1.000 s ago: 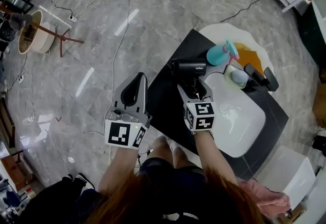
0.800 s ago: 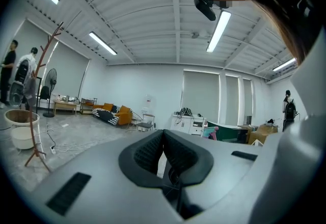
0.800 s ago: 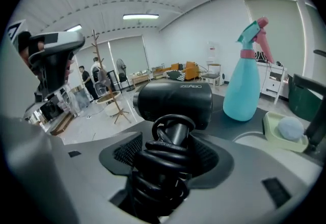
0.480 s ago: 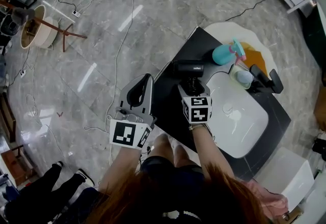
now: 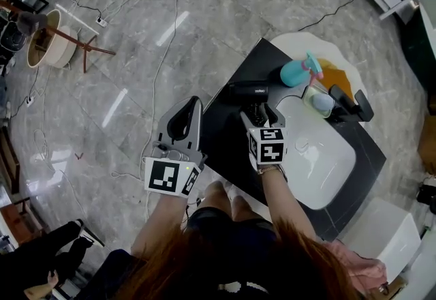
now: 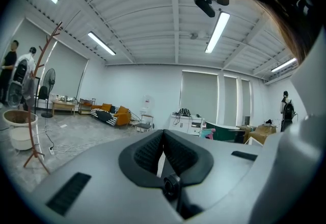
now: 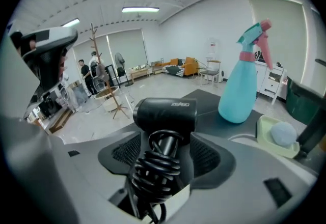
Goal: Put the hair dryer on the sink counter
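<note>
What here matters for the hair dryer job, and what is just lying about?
Part of the job: hair dryer, between the opening jaws of the right gripper; black sink counter beneath.
Just lying about: teal spray bottle, green dish, orange cloth, black faucet, left gripper, shut.

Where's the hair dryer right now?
In the head view, the hair dryer lies on the black counter just left of the teal spray bottle, its handle between the right tongs, which are opening.
</note>
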